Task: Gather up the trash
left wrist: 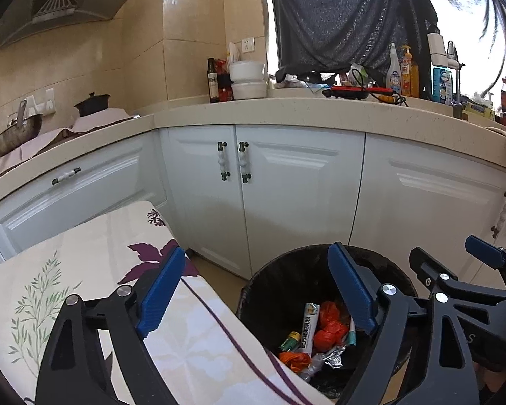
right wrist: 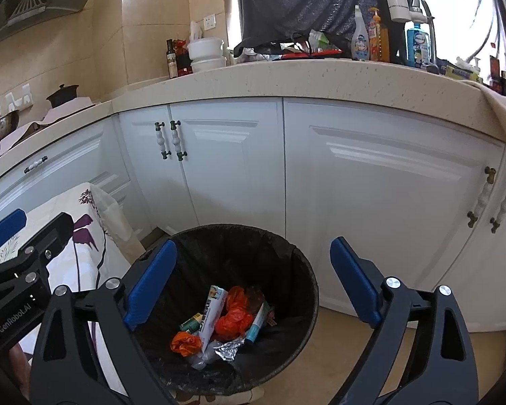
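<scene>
A round black trash bin (right wrist: 300,270) lined with a black bag stands on the floor in front of the white cabinets; the left wrist view shows the same bin (left wrist: 286,270). Inside lie orange plastic bags (right wrist: 232,320), a white tube-shaped wrapper (right wrist: 212,310), crumpled foil (right wrist: 229,349) and a green battery (right wrist: 190,324). My right gripper (right wrist: 253,283) hangs open above the bin with nothing between its blue pads. My left gripper (left wrist: 256,290) is open too, over the bin's left rim and the cloth edge, and holds nothing.
A table with a floral cloth (left wrist: 67,287) stands left of the bin. White cabinet doors (right wrist: 371,185) rise close behind it under a beige countertop (right wrist: 320,77) crowded with bottles, bowls and a faucet. A pan and a pot sit at far left.
</scene>
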The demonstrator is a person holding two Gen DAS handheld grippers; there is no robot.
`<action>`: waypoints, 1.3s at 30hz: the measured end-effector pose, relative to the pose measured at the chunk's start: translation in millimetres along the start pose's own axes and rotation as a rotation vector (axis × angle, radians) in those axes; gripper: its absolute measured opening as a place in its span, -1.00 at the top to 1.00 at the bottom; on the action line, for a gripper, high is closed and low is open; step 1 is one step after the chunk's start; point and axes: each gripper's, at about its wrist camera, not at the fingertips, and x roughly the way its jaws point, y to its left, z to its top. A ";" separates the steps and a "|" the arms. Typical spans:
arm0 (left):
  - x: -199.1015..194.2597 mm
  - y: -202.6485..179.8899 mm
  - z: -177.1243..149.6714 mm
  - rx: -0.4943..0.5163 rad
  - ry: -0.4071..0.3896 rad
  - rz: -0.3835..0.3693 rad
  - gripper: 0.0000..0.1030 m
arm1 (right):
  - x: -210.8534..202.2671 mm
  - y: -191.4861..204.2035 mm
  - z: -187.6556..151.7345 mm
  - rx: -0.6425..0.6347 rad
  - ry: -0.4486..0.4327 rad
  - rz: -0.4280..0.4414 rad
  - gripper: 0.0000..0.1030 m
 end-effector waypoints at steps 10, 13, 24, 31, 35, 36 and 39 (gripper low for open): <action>-31.9 11.8 -3.3 -0.020 -0.006 -0.027 -0.65 | -35.9 11.4 -2.4 -0.025 -0.035 -0.010 -0.79; -43.2 16.1 -5.7 -0.031 0.003 -0.033 -0.66 | -49.2 16.7 -3.6 -0.029 -0.047 -0.005 -0.80; -77.4 31.7 -23.1 -0.039 0.016 -0.026 -0.67 | -97.2 24.0 -12.3 -0.033 -0.077 -0.013 -0.81; -104.3 38.2 -29.6 -0.038 -0.005 -0.043 -0.68 | -123.9 26.1 -18.4 -0.047 -0.089 -0.025 -0.81; -120.5 40.9 -32.7 -0.029 -0.026 -0.043 -0.68 | -138.0 28.9 -21.9 -0.057 -0.096 -0.024 -0.81; -124.0 42.3 -33.9 -0.030 -0.029 -0.043 -0.69 | -140.8 29.7 -22.5 -0.061 -0.097 -0.022 -0.81; -133.4 45.2 -36.8 -0.036 -0.034 -0.038 -0.69 | -151.1 32.8 -24.3 -0.070 -0.103 -0.016 -0.81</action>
